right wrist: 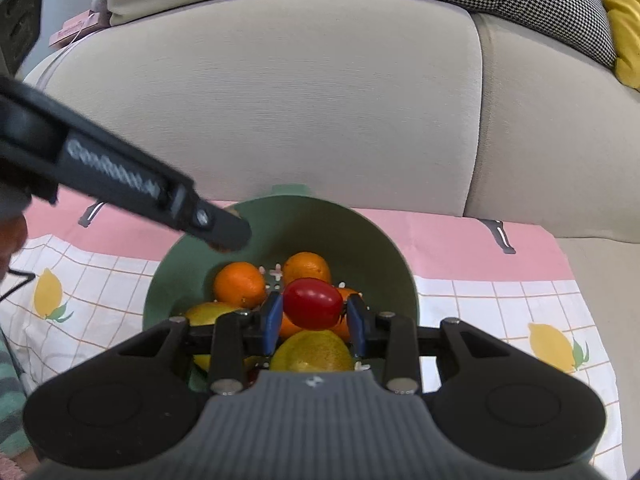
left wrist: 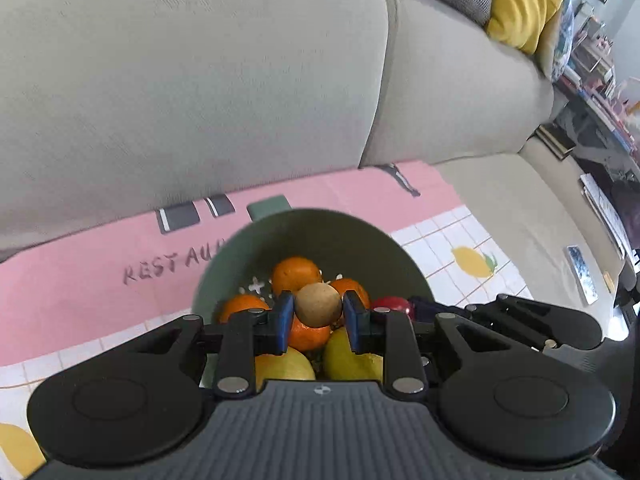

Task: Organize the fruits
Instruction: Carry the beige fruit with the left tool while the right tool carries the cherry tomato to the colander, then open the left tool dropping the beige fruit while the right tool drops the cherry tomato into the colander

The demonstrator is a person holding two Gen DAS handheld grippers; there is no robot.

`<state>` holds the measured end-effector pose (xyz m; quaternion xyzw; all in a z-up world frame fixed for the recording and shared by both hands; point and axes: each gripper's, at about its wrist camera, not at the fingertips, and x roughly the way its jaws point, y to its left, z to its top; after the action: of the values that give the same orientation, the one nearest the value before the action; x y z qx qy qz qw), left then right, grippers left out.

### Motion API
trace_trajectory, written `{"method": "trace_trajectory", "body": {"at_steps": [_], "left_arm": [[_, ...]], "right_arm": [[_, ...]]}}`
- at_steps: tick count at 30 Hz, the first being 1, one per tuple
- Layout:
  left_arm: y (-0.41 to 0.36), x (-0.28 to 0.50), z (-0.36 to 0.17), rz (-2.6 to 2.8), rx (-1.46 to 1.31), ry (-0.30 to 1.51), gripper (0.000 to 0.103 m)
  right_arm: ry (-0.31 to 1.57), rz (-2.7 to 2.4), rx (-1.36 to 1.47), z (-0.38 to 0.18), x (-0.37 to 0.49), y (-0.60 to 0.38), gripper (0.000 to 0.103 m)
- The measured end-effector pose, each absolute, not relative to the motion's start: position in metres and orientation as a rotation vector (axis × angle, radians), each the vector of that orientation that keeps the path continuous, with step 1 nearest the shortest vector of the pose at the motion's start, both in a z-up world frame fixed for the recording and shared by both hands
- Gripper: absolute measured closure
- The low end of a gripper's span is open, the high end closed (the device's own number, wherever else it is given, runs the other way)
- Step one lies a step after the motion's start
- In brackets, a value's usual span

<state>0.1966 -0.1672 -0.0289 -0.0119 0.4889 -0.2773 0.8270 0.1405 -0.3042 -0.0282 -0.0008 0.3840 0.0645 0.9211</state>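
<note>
Fruits are gathered in a green bowl [right wrist: 400, 264] that stands on a pink and white lemon-print cloth [right wrist: 500, 304] spread over a beige sofa seat [left wrist: 520, 208]. Several oranges [right wrist: 239, 284] and lemons [right wrist: 312, 350] are seen lying inside the bowl.

A small round tan fruit [left wrist: 319, 305] is clamped between the blue pads of the left gripper [left wrist: 319, 314], held above the pile and inside the bowl's rim in the left wrist view. A red, tomato-like fruit [right wrist: 313, 303] is pinched in the same way by the right gripper [right wrist: 313, 318], also above the heap. In the left wrist view that red fruit [left wrist: 392, 304] is glimpsed just to the right of the left gripper's fingers. In the right wrist view a finger of the left gripper [right wrist: 224, 232] reaches across the bowl's left rim.

Whether these two fruits are being lowered into the bowl or lifted out of it cannot be told from the pictures. No loose fruit is seen on the cloth around the bowl, so, if gathering is the aim, the work is judged to be nearly finished: only the two held pieces would remain to be released onto the pile. If sorting out of the bowl is meant, most of the fruit is still to be handled. No second container is visible in either view.
</note>
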Motion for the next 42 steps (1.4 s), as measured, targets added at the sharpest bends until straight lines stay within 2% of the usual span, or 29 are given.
{"method": "trace_trajectory", "body": {"at_steps": [16,28,33,35,36,40,42], "left_arm": [[-0.180,0.234,-0.076,-0.545,0.003,1.155,0.073],[-0.184,0.240,-0.085,-0.555,0.014,1.165,0.073],[-0.184,0.239,-0.081,-0.552,0.042,1.167,0.066],[-0.183,0.238,-0.076,-0.550,0.053,1.155,0.060],[-0.181,0.237,-0.072,-0.551,0.056,1.147,0.059],[-0.173,0.232,-0.054,-0.547,0.056,1.108,0.054],[-0.167,0.227,-0.043,-0.539,0.061,1.082,0.051]], "right_arm": [[0.815,0.189,-0.104,-0.058,0.176,-0.290,0.071],[0.825,0.209,-0.120,-0.063,0.182,-0.284,0.071],[0.843,0.204,-0.113,-0.059,0.185,-0.286,0.070],[0.850,0.200,-0.098,-0.054,0.186,-0.287,0.067],[0.852,0.197,-0.089,-0.052,0.189,-0.287,0.063],[0.856,0.182,-0.045,-0.039,0.189,-0.290,0.056],[0.845,0.174,-0.018,-0.029,0.188,-0.291,0.045]]}}
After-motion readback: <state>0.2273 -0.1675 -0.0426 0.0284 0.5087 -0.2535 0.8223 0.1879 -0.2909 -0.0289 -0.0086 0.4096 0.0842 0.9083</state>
